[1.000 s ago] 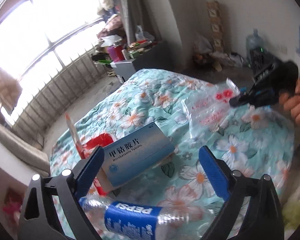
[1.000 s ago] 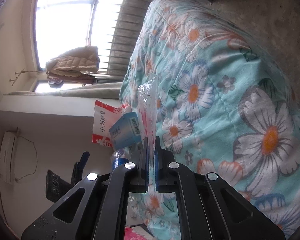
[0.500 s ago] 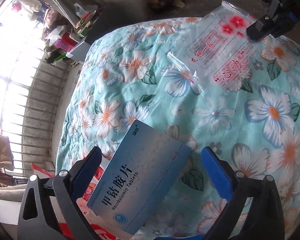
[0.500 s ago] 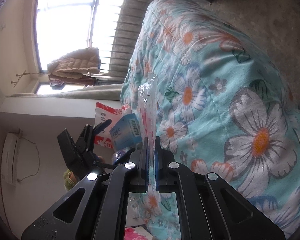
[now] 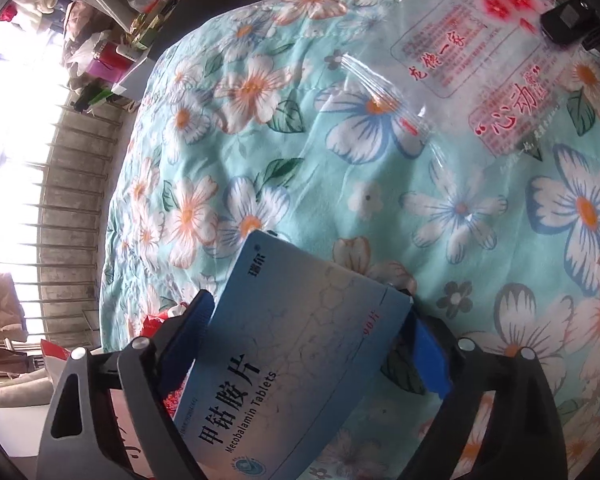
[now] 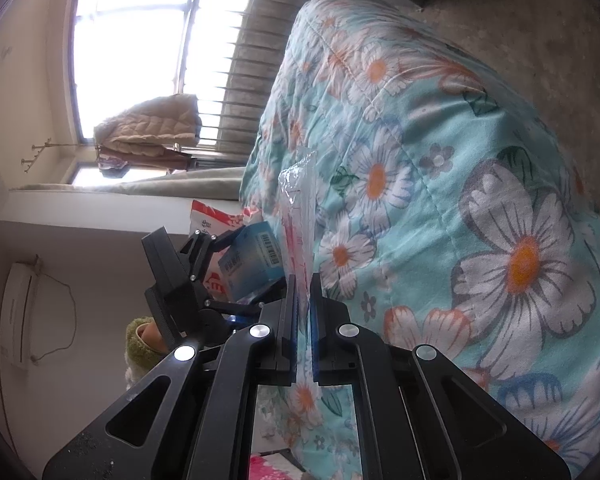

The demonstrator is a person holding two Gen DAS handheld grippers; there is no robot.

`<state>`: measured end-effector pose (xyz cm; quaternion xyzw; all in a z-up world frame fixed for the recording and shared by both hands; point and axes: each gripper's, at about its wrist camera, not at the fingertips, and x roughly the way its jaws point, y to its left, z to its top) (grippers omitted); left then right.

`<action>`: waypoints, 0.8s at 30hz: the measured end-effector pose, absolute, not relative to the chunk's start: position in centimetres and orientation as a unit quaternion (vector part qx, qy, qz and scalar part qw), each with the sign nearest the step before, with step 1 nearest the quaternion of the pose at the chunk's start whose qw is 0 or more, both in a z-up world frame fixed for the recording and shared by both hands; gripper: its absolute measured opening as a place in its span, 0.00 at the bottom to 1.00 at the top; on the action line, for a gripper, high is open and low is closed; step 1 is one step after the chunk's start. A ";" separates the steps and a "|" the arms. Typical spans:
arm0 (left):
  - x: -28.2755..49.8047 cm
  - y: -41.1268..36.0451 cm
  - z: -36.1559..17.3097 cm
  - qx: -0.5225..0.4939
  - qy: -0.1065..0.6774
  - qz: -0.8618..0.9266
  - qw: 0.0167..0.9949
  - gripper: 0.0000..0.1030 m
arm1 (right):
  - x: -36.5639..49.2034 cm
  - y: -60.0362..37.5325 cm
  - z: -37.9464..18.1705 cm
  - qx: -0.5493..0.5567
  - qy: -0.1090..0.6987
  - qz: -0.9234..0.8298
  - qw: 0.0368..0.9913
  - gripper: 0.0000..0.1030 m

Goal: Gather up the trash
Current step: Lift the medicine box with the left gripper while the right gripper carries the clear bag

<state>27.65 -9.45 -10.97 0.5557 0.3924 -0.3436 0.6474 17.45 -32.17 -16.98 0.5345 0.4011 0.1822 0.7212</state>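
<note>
Left wrist view: blue tablet box sitting between the left gripper pads, jaws just closing in on it.

Box lying on the floral quilt at its near left end, long axis running diagonally from near left to far right, so the pads are bracketing its short width; the right pad looks at its corner, but firm contact cannot be told, so reading it as spread, not yet pinching. Right gripper is pressed together on the clear plastic bag, holding it at the far right of the quilt, well apart from the box. Left hand is nearer the box. Red-and-white packet lying behind the box.
</note>
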 end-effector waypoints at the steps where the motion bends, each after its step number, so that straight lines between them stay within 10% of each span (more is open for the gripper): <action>1: 27.2 -9.5 -10.8 0.561 0.387 -0.344 0.646 0.83 | 17.3 -32.2 -16.9 0.534 0.400 0.181 0.723 0.04; 24: 19.6 -5.2 7.1 0.311 0.262 -0.364 0.838 0.80 | 12.1 -34.2 -15.2 0.540 0.350 0.174 0.746 0.04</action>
